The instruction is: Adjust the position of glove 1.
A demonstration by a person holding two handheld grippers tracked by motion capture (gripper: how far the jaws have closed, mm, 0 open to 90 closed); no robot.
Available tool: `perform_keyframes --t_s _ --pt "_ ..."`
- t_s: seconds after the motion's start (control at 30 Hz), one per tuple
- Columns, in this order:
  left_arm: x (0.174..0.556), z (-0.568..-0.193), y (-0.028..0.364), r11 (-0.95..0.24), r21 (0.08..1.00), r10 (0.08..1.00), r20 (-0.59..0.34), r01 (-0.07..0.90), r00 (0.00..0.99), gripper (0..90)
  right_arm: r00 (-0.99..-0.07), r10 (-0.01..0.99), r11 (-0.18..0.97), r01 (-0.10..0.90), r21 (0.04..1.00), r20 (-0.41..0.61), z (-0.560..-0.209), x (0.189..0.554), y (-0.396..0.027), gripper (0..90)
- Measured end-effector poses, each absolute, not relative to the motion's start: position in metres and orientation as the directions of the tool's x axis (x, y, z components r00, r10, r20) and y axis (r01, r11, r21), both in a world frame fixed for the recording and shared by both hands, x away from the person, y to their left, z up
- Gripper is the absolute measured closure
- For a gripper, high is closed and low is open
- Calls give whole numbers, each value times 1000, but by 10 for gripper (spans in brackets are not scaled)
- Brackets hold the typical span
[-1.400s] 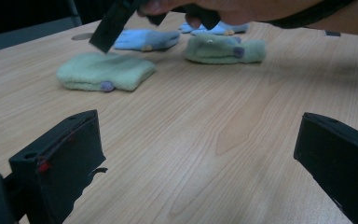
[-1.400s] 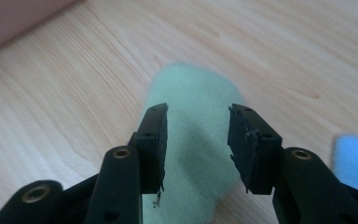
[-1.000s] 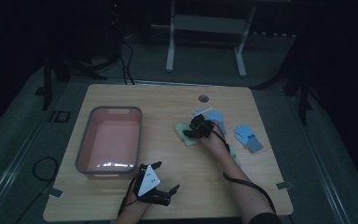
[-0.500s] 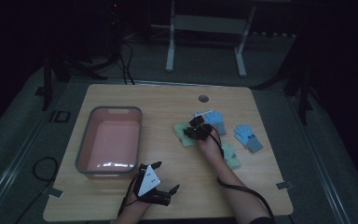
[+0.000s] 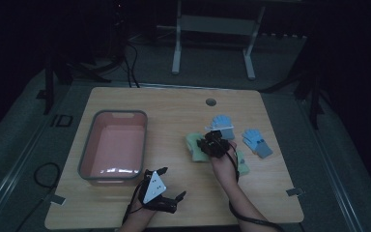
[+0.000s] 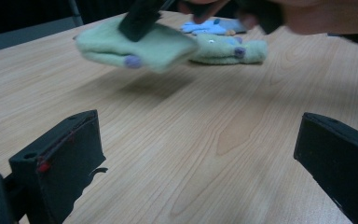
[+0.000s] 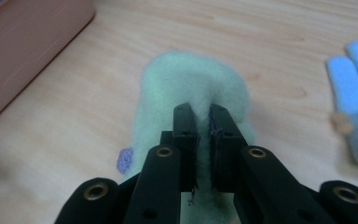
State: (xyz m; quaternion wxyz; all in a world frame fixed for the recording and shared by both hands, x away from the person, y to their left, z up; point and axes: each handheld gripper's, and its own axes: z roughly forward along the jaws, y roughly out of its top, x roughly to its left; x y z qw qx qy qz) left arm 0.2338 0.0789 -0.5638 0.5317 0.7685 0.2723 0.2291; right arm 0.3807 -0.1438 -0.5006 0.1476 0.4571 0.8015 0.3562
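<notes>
My right gripper (image 7: 203, 112) is shut on a pale green mitten (image 7: 191, 79), with the fleece pinched between its black jaws. In the left gripper view that mitten (image 6: 158, 46) hangs just off the wood, with a shadow under it. From above, the right gripper (image 5: 205, 144) and the green mitten (image 5: 194, 147) are at the table's middle. A second green mitten (image 5: 241, 164) lies flat beside the right hand. My left gripper (image 5: 171, 182) rests near the front edge. Its jaws are wide open with nothing between them (image 6: 196, 158).
A pink bin (image 5: 113, 147) with a grey rim stands on the left half of the table. Two light blue gloves (image 5: 222, 123) (image 5: 257, 141) lie behind and to the right of the right hand. A round hole (image 5: 211, 102) sits near the far edge.
The right gripper has shut on the green mitten, raised it off the wood and drawn it slightly toward the near edge. The left gripper has stayed put.
</notes>
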Motion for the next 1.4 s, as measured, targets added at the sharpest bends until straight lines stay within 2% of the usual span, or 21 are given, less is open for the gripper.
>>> perform_keyframes --t_s 0.3,0.53,0.83,0.93,1.17,1.4 --pt "234 -564 79 -280 943 668 57 179 742 14 -428 889 179 651 738 161 -498 333 -161 829" --pt "233 -564 77 -291 941 664 69 172 744 14 -389 917 192 625 756 88 -505 299 -158 829" --pt "234 -564 78 -289 940 663 62 179 746 14 -308 950 169 662 730 59 -538 305 -160 807" --pt "234 -564 77 -292 940 661 64 178 747 14 -310 948 167 676 717 72 -550 309 -159 741" --pt "234 -564 77 -296 938 659 65 179 750 14 -328 943 184 663 726 61 -547 308 -160 600" --pt "234 -564 77 -300 937 657 67 178 751 14 -407 913 255 623 740 28 -532 311 -167 571"
